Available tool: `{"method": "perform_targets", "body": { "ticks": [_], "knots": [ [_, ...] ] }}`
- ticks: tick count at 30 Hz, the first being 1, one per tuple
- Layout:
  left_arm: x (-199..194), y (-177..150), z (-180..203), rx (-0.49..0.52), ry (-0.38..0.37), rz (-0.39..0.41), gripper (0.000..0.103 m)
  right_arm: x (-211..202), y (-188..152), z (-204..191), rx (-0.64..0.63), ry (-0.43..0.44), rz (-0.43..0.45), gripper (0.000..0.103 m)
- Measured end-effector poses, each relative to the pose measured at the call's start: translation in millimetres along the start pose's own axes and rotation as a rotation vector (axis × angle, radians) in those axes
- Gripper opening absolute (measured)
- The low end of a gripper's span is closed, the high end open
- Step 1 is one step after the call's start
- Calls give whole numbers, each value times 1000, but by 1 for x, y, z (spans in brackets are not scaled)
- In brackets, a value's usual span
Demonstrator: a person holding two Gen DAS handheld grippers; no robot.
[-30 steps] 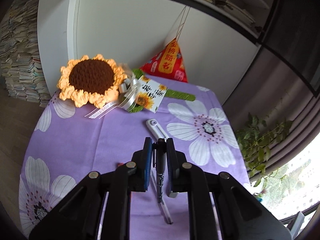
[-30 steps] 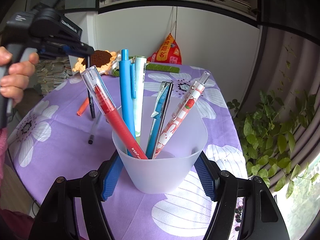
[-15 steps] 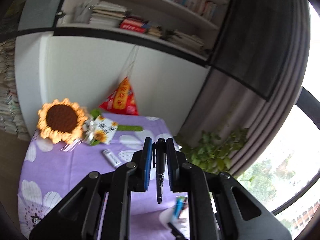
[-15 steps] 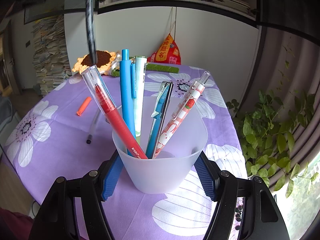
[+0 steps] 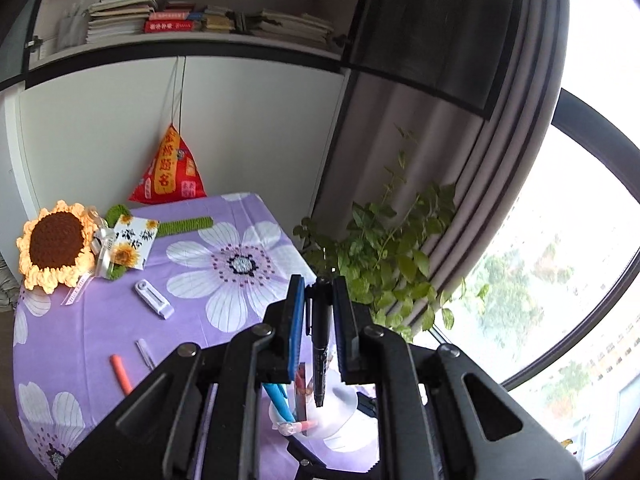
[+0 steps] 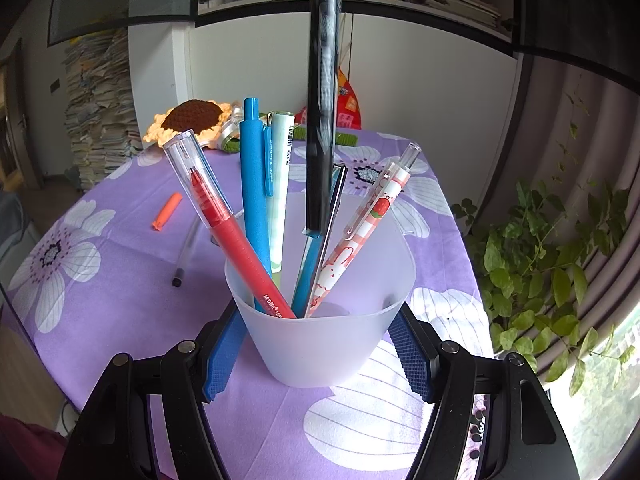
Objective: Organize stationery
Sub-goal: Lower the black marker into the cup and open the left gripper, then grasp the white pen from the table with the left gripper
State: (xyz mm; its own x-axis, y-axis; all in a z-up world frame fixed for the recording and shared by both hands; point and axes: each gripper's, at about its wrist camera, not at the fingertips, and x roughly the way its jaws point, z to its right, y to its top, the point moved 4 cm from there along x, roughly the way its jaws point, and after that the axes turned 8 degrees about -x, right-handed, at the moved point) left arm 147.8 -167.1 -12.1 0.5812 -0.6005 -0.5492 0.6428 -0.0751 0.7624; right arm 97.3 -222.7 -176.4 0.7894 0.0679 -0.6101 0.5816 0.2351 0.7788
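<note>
My left gripper (image 5: 318,292) is shut on a black pen (image 5: 321,340) and holds it upright, tip down, above the frosted white pen cup (image 5: 340,404). In the right wrist view the black pen (image 6: 322,92) hangs from the top, its tip just above the cup's rim. My right gripper (image 6: 316,344) is shut on the cup (image 6: 320,340), which stands on the purple flowered tablecloth (image 6: 100,300). The cup holds a red pen (image 6: 236,232), a blue pen (image 6: 252,184), a pale green pen (image 6: 280,168), a teal clip pen and a pink bunny pen (image 6: 360,232).
An orange pen cap (image 6: 168,210) and a clear pen (image 6: 184,256) lie on the cloth left of the cup. A white stapler-like item (image 5: 154,298), a crocheted sunflower (image 5: 54,246), a red pouch (image 5: 170,172) and a leafy plant (image 5: 384,256) are near the table.
My left gripper has carried the black pen from the table's left side up and over to above the cup. The right gripper and the cup have stayed still.
</note>
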Motion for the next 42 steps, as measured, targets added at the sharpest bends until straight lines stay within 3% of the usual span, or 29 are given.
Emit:
{"method": "perform_targets", "body": {
  "ticks": [15,19,25,29,32,42],
  "knots": [
    [26,-33,-3,24,11,-144,12,0,0,-1,-1,-2,0,71],
    [20,-33,-4,19,5,-138,11,0,0,-1,-1,-1,1,71],
    [-3,-20,-23,-48,14,-89,19,0,-1,-1,-1,-2,1,71],
    [-20,-9,-59,-140,93,-24,25,-1,-1,-2,-2,-2,1,71],
    [-20,-9,-92,-210,191,-21,25,-1,-2,-2,-1,-5,1,71],
    [44,-45,-170,-379,405,-185,25,-2,-4,-3,-2,-8,1,71]
  ]
}}
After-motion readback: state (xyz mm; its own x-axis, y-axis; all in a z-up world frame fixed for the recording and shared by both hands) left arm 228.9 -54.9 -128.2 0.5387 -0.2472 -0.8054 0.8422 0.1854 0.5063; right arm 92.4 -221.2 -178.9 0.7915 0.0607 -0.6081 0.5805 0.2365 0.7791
